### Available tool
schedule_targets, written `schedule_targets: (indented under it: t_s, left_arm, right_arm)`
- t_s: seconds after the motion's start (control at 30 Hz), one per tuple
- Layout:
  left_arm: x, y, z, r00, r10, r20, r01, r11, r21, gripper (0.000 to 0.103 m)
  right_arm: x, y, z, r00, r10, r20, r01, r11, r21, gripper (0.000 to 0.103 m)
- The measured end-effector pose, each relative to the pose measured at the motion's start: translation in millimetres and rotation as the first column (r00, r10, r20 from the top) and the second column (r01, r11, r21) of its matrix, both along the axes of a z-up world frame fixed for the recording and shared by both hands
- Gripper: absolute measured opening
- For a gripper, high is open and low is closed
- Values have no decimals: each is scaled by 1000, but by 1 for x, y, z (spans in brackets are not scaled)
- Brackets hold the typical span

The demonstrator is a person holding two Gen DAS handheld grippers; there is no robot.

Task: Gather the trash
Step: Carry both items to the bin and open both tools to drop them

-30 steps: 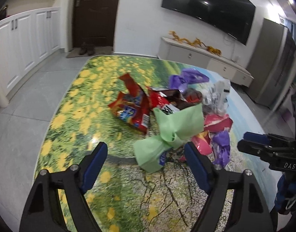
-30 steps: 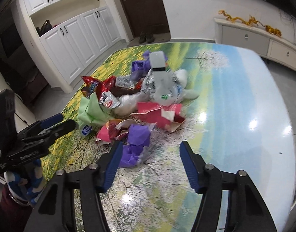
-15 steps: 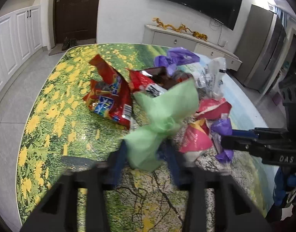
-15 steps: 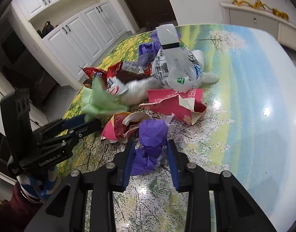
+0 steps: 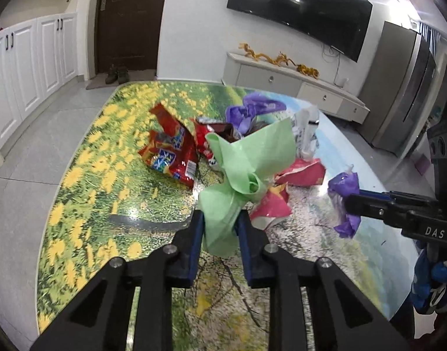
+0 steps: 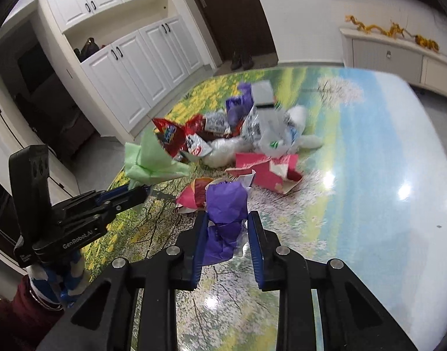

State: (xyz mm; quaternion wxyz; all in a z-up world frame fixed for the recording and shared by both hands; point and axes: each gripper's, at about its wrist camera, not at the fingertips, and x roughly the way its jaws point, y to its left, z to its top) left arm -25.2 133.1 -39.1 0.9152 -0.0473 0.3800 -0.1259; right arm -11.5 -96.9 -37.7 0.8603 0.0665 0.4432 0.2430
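Now both tongs, wide open a second ago, are closed: left gripper (image 5: 219,228) pinches the crumpled green paper (image 5: 246,169), right gripper (image 6: 227,231) the wrinkled purple wrapper (image 6: 224,204), both lifted above the glossy table (image 6: 369,175).

The lower end of the crumpled light-green paper wrapper (image 5: 241,172) is hidden between blue pads. The clear crinkled plastic bag (image 6: 270,128) is blurred; its print cannot be read.

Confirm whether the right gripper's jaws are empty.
No: in the right wrist view the right gripper has its jaws shut on a crumpled purple wrapper, held off the table.
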Motion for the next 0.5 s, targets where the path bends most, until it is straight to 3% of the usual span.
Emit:
schedule_targets:
  t_s: [0.3, 0.4, 0.5]
  left_arm:
    - [-1, -60, 41, 996, -70, 59, 70, 997, 14, 22]
    - [6, -100, 48, 988, -146, 53, 145, 989, 6, 22]
    - [15, -151, 54, 969, -245, 42, 245, 969, -2, 22]
  right_arm:
    - [-15, -76, 29, 981, -155, 118, 154, 988, 19, 27]
    - [-23, -117, 34, 958, -243, 152, 244, 970, 16, 27]
    - [-33, -172, 34, 914, -368, 173, 373, 928, 3, 27]
